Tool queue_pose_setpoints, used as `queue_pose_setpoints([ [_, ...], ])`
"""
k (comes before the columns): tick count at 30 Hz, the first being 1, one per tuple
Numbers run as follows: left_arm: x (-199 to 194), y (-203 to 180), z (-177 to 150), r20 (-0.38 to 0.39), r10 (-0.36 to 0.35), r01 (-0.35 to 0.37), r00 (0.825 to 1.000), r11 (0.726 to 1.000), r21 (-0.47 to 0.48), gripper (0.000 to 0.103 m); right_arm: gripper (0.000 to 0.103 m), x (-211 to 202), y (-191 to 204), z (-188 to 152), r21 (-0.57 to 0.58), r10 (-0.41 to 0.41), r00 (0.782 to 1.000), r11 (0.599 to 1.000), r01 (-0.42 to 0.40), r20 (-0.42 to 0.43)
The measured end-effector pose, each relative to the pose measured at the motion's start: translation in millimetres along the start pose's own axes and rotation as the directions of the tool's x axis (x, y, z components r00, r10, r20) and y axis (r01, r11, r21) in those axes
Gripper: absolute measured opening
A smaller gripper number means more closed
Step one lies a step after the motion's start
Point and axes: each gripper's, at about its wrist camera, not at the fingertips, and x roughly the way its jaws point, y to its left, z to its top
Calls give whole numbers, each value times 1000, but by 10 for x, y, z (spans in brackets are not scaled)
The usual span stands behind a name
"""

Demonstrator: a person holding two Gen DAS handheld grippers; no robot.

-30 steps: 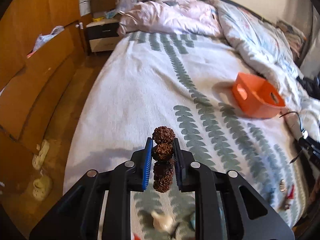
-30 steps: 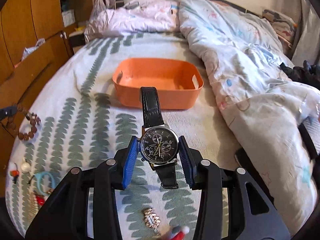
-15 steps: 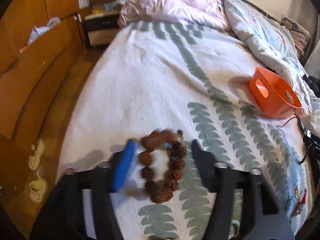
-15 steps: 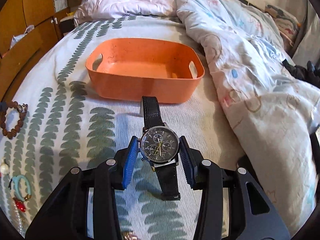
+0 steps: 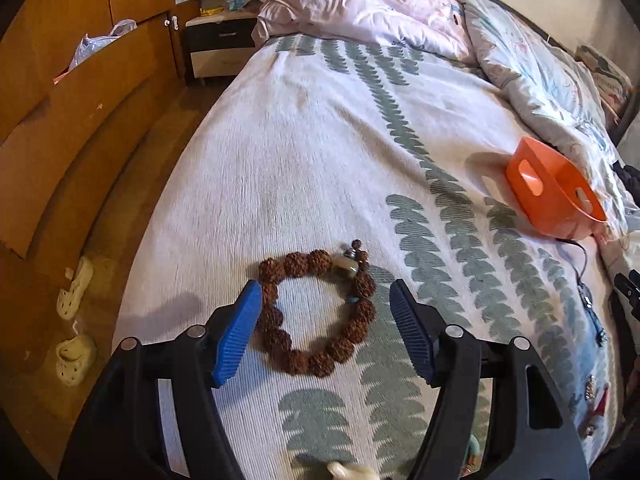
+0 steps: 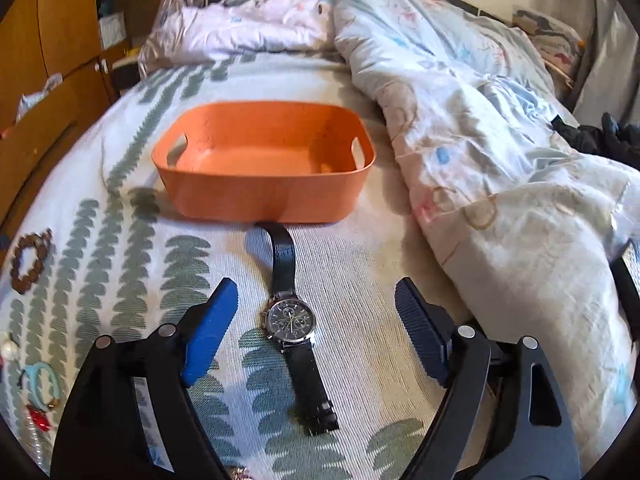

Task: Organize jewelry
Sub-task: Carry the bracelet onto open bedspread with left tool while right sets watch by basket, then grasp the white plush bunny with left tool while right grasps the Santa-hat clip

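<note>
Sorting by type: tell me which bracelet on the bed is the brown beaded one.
It is the seed-bead bracelet lying as an open ring between the left gripper's opening jaws; the other bracelet is a light-blue band.

Both cameras ride low over the bedspread (image 5: 320,160), each peering down along its own gripper's fingers toward the head of the bed, where the rumpled duvet (image 6: 460,100) lies.

Taking the orange tray (image 6: 264,196) as the landmark: the right wrist view sits near and squarely in front of its long side, looking straight into it, with the watch (image 6: 292,320) close under the lens.

The left wrist view stands well off to the tray's left, nearer the wooden wardrobe (image 5: 80,80), so the orange tray (image 5: 556,196) shows edge-on at far right, the bead bracelet (image 5: 316,312) close below.

Shared ground: tray, duvet, wardrobe, and the bead bracelet (image 6: 30,256), at the right view's far left edge.
</note>
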Motion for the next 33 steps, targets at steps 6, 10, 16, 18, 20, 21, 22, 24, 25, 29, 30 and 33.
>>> queue_pose_setpoints([
  [6,-253,-103,-203,36,-6,5,999,1000,27,78,84,-348,76,-172,-9,41,999,999,-40,35],
  [10,-345,-137,-398,40,1,-3,999,998,59,79,86,-568,187,-468,-50,39,999,998,-38,30],
  [16,-531,111,-634,51,10,-12,999,999,38,80,88,-721,219,-819,-43,8,999,999,-7,37],
  [18,-611,251,-679,62,5,-5,998,1000,-7,80,88,-750,210,-922,-12,26,999,1000,-26,21],
  [20,-687,389,-793,83,24,-20,996,999,-43,81,88,-809,219,-1031,17,48,999,999,-48,17],
  [21,-704,424,-844,84,26,-22,996,999,-47,81,88,-836,239,-1073,19,54,998,998,-55,18],
  [22,-714,458,-900,79,27,-23,997,998,-51,81,88,-872,272,-1127,16,51,998,999,-51,22],
  [24,-733,528,-1040,64,23,-19,998,998,-59,81,88,-950,355,-1233,-6,20,999,1000,-20,34],
  [25,-739,543,-1089,61,25,-21,998,998,-56,81,88,-987,392,-1275,-18,7,999,1000,-6,40],
  [29,-799,613,-1272,63,47,-45,997,998,-45,81,88,-1164,483,-1448,-27,-15,997,999,17,77],
  [30,-814,627,-1304,65,51,-48,997,998,-45,81,88,-1191,470,-1482,-20,-13,996,1000,15,83],
  [33,-815,633,-1389,69,63,-61,996,998,-36,81,88,-1266,409,-1601,15,-7,996,1000,6,94],
])
